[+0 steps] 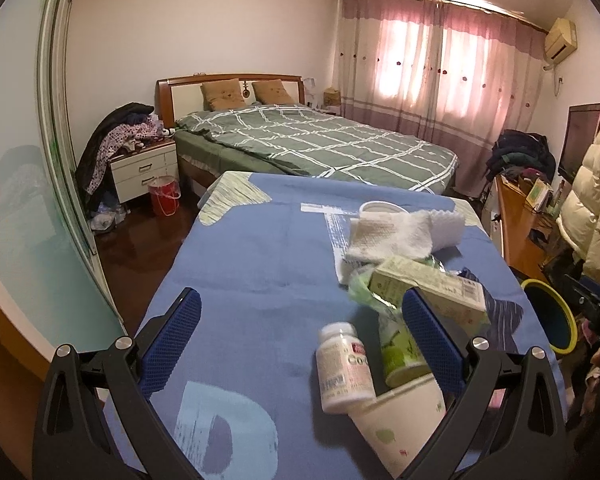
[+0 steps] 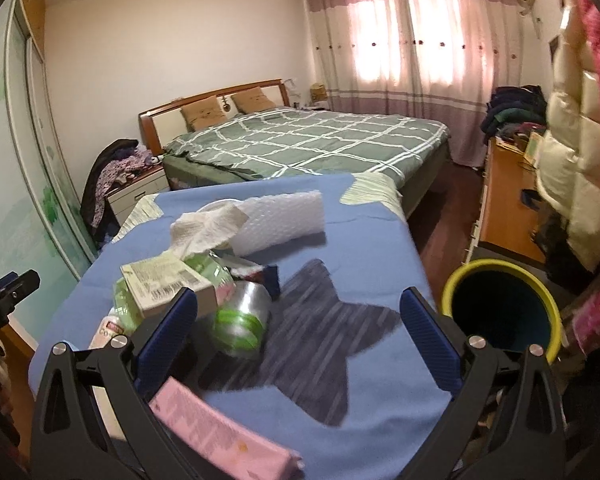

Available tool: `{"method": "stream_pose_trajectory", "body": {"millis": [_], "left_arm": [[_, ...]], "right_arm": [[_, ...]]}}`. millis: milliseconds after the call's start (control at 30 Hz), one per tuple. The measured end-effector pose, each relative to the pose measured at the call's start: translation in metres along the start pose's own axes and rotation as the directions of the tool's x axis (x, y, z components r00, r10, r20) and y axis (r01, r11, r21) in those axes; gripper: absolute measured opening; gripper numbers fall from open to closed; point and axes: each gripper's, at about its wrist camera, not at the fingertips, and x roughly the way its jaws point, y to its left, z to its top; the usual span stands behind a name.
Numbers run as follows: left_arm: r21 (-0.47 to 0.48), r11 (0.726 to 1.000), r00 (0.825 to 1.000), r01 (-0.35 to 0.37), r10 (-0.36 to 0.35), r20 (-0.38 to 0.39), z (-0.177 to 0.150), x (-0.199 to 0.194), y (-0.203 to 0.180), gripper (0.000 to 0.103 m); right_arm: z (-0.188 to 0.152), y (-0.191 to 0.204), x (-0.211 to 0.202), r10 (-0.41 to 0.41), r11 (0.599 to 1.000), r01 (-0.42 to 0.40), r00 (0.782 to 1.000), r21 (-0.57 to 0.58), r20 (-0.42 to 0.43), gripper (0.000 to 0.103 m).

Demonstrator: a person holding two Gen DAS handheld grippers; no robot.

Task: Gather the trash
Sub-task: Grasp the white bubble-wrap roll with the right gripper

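The right gripper (image 2: pixel 298 332), fingers wide and empty, has the crushed can (image 2: pixel 242 320) just ahead-left, lying tilted, nearer than the bin (image 2: pixel 456 280)

- Bed (image 1: pixel 312 140) with green checked cover against the white wall (image 1: pixel 204 24).
- Nightstand (image 1: pixel 144 168) just beside its headboard, clothes heaped on top.
- Beyond the bed, pink curtains (image 1: pixel 440 68) glow with daylight.
- Dark wooden floor (image 1: pixel 140 248).
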Motion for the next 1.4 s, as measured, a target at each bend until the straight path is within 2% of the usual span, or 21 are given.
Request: {"method": "stream_pose_trajectory", "body": {"millis": [233,433,567,667,767,967,1100,1200,1267,1300,1333,1400], "left_arm": [[-0.011,1.000,1.000,0.002,-0.002,-0.002,0.013,0.029,0.004,0.099],[0.000,1.000,1.000,-0.005,0.005,-0.024,0.021,0.056,0.000,0.099],[0.002,1.000,0.999,0.000,0.000,-0.035,0.027,0.070,-0.004,0.099],[0.005,1.000,0.999,0.004,-0.004,-0.043,0.030,0.078,-0.008,0.099],[0.010,1.000,0.999,0.004,-0.004,-0.045,0.032,0.085,-0.013,0.099],[0.018,1.000,0.998,0.015,-0.014,-0.057,0.032,0.094,-0.021,0.099],[0.024,0.999,0.998,0.027,-0.026,-0.053,0.030,0.091,-0.023,0.099],[0.024,0.999,0.998,0.030,-0.029,-0.046,0.029,0.085,-0.021,0.099],[0.019,0.999,0.999,0.033,-0.032,-0.044,0.029,0.083,-0.019,0.099],[0.017,0.999,0.999,0.034,-0.033,-0.043,0.030,0.082,-0.018,0.099],[0.015,0.999,0.999,0.035,-0.035,-0.041,0.030,0.081,-0.017,0.099],[0.014,0.999,0.999,0.036,-0.036,-0.040,0.029,0.078,-0.016,0.099]], "right_arm": [[0.029,0.015,0.044,0.033,0.997,-0.035,0.999,-0.062,-0.031,0.097],[0.061,0.009,0.098,-0.006,0.996,0.004,1.000,-0.092,-0.026,0.096],[0.077,-0.011,0.153,0.007,0.999,-0.012,0.995,-0.052,-0.096,0.096],[0.085,-0.022,0.179,0.023,1.000,-0.024,0.993,-0.007,-0.119,0.096],[0.092,-0.028,0.196,0.036,0.998,-0.029,0.988,0.048,-0.150,0.096],[0.106,-0.026,0.220,-0.026,0.996,0.042,0.982,0.081,-0.187,0.096],[0.106,-0.024,0.242,-0.019,0.995,0.045,0.963,0.094,-0.269,0.094],[0.099,-0.028,0.250,0.025,0.991,0.019,0.945,0.132,-0.326,0.074],[0.093,-0.029,0.248,0.029,0.991,0.017,0.939,0.133,-0.342,0.042],[0.092,-0.029,0.246,0.026,0.991,0.020,0.939,0.129,-0.344,0.035],[0.090,-0.030,0.243,0.036,0.990,0.012,0.938,0.137,-0.344,0.021],[0.088,-0.034,0.234,0.063,0.986,-0.008,0.941,0.164,-0.332,0.016]]}}
